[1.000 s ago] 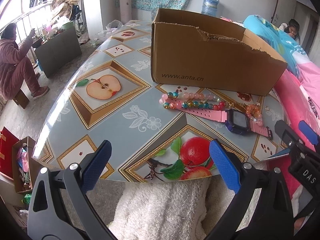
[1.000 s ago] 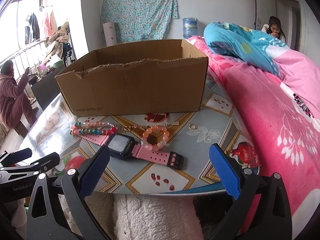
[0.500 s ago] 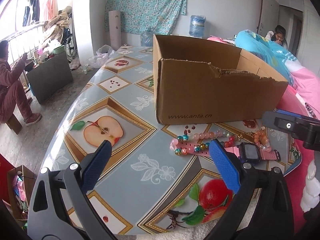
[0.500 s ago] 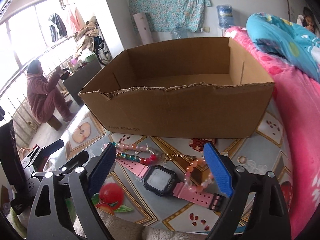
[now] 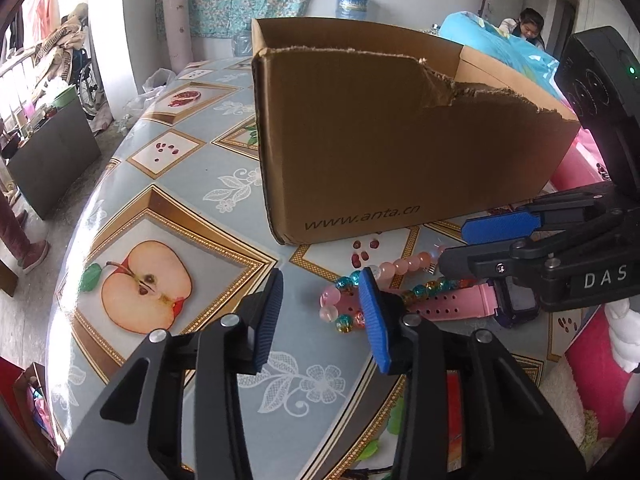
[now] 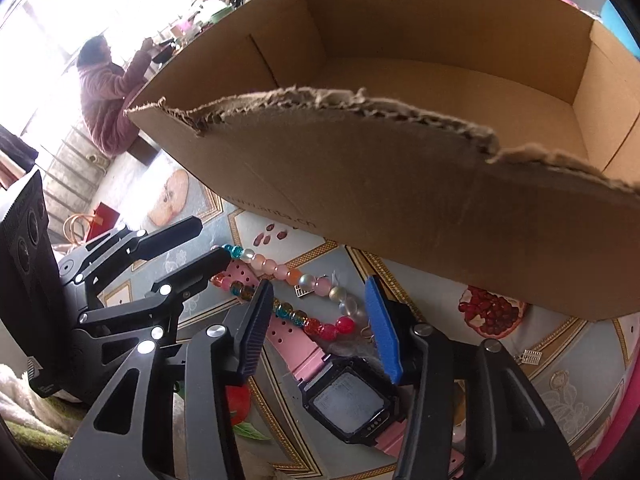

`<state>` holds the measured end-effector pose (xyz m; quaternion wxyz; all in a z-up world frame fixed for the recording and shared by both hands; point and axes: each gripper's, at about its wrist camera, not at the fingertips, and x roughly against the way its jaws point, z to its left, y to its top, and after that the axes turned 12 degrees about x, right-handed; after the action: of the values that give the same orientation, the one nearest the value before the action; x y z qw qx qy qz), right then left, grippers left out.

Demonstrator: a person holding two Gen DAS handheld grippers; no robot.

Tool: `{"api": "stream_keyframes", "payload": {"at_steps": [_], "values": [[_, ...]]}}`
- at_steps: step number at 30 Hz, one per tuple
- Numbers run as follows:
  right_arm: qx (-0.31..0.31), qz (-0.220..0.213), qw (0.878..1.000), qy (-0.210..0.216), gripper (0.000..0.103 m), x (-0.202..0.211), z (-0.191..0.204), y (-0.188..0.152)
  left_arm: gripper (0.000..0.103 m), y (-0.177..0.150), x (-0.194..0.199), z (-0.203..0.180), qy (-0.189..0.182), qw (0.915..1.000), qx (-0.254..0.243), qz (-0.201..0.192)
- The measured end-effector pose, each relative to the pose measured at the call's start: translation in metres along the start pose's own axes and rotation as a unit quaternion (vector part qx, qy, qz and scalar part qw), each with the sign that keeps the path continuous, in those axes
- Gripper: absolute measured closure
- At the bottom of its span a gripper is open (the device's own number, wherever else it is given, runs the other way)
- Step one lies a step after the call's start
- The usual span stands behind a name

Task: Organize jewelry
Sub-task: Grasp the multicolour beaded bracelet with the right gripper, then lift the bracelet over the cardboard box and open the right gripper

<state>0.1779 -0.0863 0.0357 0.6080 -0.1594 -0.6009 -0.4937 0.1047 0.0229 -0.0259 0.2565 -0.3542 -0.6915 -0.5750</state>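
Note:
Two bead bracelets, one pale pink (image 6: 280, 270) and one multicoloured (image 6: 308, 322), lie beside a pink-strapped watch (image 6: 348, 400) in front of an open cardboard box (image 6: 400, 184). My right gripper (image 6: 320, 320) hangs over them, its jaws closing with the beads and strap between them, untouched. My left gripper (image 5: 322, 316) is closing too, over the left end of the bracelets (image 5: 340, 312), which lies by its right finger without contact. The watch (image 5: 516, 300) is partly hidden behind my right gripper (image 5: 472, 240). The left gripper (image 6: 196, 246) shows at the left of the right wrist view.
The table (image 5: 180, 184) has a fruit-print cloth and a rounded near edge. A small charm (image 6: 532, 356) lies to the right of the watch. A pink bedspread (image 5: 576, 160) borders the table's right side. A person in pink (image 6: 108, 96) sits far left.
Both grippers came forward and down over the jewelry, and their jaws narrowed from wide apart. The right one tipped downward and now hangs above the bracelets and watch.

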Motion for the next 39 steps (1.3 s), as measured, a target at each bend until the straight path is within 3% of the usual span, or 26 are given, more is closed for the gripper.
{"api": "stream_keyframes", "payload": {"at_steps": [6, 13, 16, 20, 22, 32, 39], "values": [[0.019, 0.018, 1.0, 0.0, 0.071, -0.005, -0.002, 0.012, 0.07, 0.001, -0.008, -0.001, -0.009, 0.9998, -0.011, 0.011], [0.016, 0.028, 0.999, -0.001, 0.072, -0.008, -0.009, 0.019, 0.073, 0.005, -0.013, -0.007, -0.006, 0.9997, -0.02, 0.015], [0.042, 0.03, 0.999, -0.017, 0.073, -0.012, 0.004, 0.023, 0.08, 0.007, -0.015, -0.009, -0.013, 0.9996, -0.018, 0.019], [0.057, 0.033, 0.997, -0.027, 0.093, -0.017, 0.012, 0.022, 0.094, 0.009, -0.016, -0.011, -0.01, 0.9997, -0.019, 0.013], [0.055, 0.03, 0.998, -0.024, 0.093, -0.019, 0.013, 0.021, 0.094, 0.013, -0.015, -0.009, -0.018, 0.9997, -0.009, 0.011], [0.046, -0.025, 0.999, -0.014, 0.093, 0.011, 0.034, 0.009, 0.094, 0.019, 0.026, -0.017, -0.052, 0.9981, -0.003, -0.033], [0.062, -0.088, 0.994, -0.016, 0.093, 0.079, 0.049, 0.007, 0.094, 0.04, 0.078, -0.024, -0.091, 0.9922, -0.002, -0.086]]}}
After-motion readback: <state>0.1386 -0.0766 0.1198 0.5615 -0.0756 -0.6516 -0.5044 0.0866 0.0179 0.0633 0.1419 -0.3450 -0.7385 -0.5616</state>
